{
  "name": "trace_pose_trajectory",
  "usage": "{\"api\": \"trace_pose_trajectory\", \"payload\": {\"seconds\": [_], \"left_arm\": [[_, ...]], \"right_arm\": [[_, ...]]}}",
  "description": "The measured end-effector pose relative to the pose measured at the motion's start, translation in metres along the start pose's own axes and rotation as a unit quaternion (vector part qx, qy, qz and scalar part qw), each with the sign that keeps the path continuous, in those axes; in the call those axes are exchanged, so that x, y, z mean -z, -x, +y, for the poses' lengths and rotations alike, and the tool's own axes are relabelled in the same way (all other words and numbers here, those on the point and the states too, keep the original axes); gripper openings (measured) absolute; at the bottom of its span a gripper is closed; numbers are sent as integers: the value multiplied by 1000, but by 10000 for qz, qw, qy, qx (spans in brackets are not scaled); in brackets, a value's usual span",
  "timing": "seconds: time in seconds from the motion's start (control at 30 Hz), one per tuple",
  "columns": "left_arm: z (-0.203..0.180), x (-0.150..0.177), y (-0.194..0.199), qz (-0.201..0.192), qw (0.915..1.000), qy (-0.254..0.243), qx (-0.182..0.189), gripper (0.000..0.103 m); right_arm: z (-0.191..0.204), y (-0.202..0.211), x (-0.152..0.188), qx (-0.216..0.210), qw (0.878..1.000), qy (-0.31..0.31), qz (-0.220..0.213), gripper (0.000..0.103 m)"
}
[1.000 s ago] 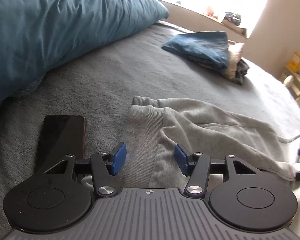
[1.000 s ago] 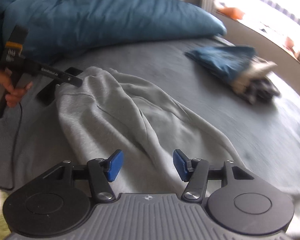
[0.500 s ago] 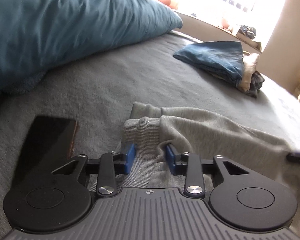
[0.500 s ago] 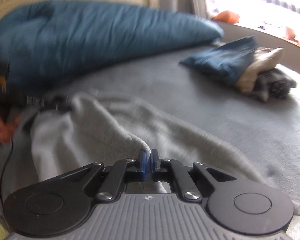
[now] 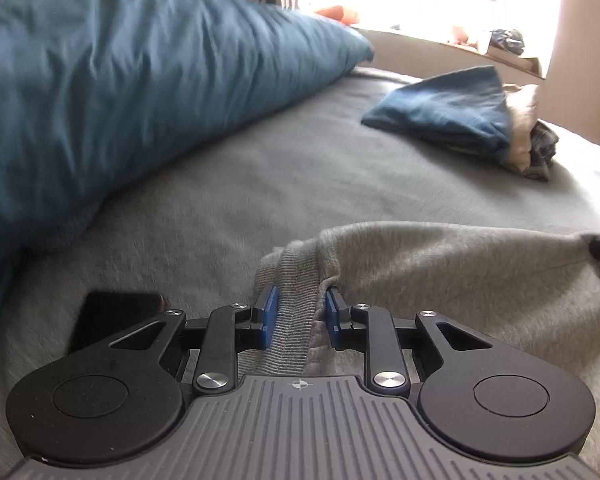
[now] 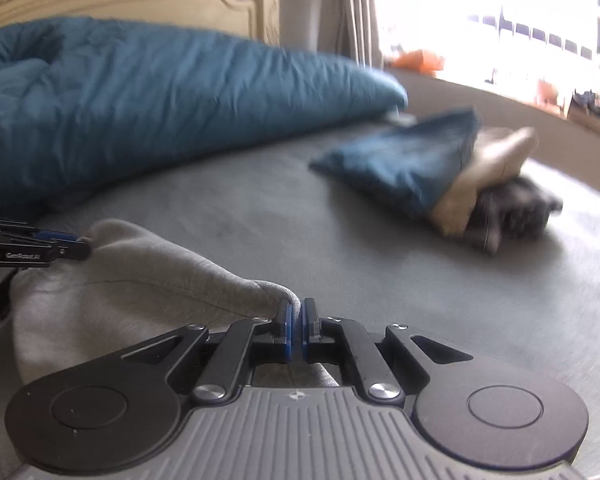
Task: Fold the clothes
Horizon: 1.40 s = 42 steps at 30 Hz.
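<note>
The light grey fleece sweatshirt (image 5: 440, 264) lies crumpled on the grey bed cover (image 5: 260, 184), near the front edge, well apart from the stack of folded clothes (image 5: 468, 116) further back. The left gripper (image 5: 298, 314) has just been closing and now pinches the ribbed hem band between its blue pads. The right gripper (image 6: 295, 328) is clamped tight on a thin fold of the same garment.

The left grip looks the weaker, judging by the bunched, thick band; a hard pull could slip it free. The right one may hold a single layer only, so lifting could drag the cloth askew. The black phone (image 5: 112, 316) lies just beside the hem and could be swept along.
</note>
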<state>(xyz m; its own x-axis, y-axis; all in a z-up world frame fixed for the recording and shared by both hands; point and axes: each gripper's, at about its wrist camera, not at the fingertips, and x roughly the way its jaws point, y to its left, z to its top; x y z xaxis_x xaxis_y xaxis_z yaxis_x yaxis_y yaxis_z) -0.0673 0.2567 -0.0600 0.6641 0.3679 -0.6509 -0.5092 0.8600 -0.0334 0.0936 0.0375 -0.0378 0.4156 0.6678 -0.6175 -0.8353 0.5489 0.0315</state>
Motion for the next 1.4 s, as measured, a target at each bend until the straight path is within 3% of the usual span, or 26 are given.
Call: {"api": "trace_pose_trajectory", "payload": {"seconds": [0.2, 0.33, 0.37, 0.43, 0.5, 0.67, 0.83, 0.9, 0.97, 1.03, 1.13, 1.17, 1.2, 1.23, 1.3, 1.33, 1.37, 1.4], "left_arm": [[-2, -4, -4, -16, 9999, -101, 21, 27], [6, -4, -11, 168, 9995, -17, 251, 35], [10, -5, -10, 193, 9993, 50, 313, 41], [21, -6, -6, 257, 9980, 339, 465, 57], [37, -6, 1, 322, 9945, 772, 631, 61], [80, 2, 29, 477, 9782, 1774, 965, 63], [107, 25, 59, 922, 9534, 2345, 1660, 63], [112, 39, 68, 980, 9403, 2621, 1939, 67], [113, 55, 70, 1128, 9232, 2911, 2242, 68], [109, 65, 64, 1228, 9174, 3017, 2286, 68], [104, 72, 51, 1239, 9149, 3182, 2152, 68], [106, 74, 44, 1219, 9096, 3329, 2166, 68], [109, 78, 38, 1221, 8978, 3625, 2182, 69], [112, 81, 31, 1221, 8851, 3917, 2196, 70], [117, 89, 18, 1208, 8582, 4469, 2219, 70], [118, 91, 14, 1159, 8487, 4653, 2231, 70], [118, 94, 11, 1103, 8412, 4798, 2238, 70], [115, 93, 9, 1030, 8430, 4788, 2222, 70]], "right_arm": [[-2, -7, -1, 109, 9998, -134, -108, 4], [-13, -35, 7, 44, 9984, -399, 410, 9], [-16, -43, 10, 29, 9972, -495, 560, 16], [-25, -42, 14, -60, 9951, -825, 533, 24], [-35, -32, 16, -200, 9922, -1176, 365, 45], [-56, 16, 19, -538, 9741, -2181, -245, 48], [-55, 52, 36, -1562, 9313, -3253, -489, 54], [-46, 58, 44, -1770, 9178, -3518, -498, 55], [-36, 62, 58, -1965, 8941, -3978, -612, 57], [-29, 62, 80, -2273, 8520, -4658, -738, 59], [-12, 59, 122, -2685, 7654, -5799, -755, 60], [-4, 60, 137, -2790, 7361, -6117, -778, 60], [3, 62, 151, -2798, 7187, -6321, -748, 61], [10, 64, 160, -2652, 7199, -6386, -599, 61], [20, 67, 175, -2251, 7341, -6404, -192, 61], [22, 69, 182, -2087, 7345, -6457, -55, 61], [23, 71, 189, -1933, 7310, -6544, 41, 61], [21, 73, 196, -1780, 7238, -6666, 63, 61]]}}
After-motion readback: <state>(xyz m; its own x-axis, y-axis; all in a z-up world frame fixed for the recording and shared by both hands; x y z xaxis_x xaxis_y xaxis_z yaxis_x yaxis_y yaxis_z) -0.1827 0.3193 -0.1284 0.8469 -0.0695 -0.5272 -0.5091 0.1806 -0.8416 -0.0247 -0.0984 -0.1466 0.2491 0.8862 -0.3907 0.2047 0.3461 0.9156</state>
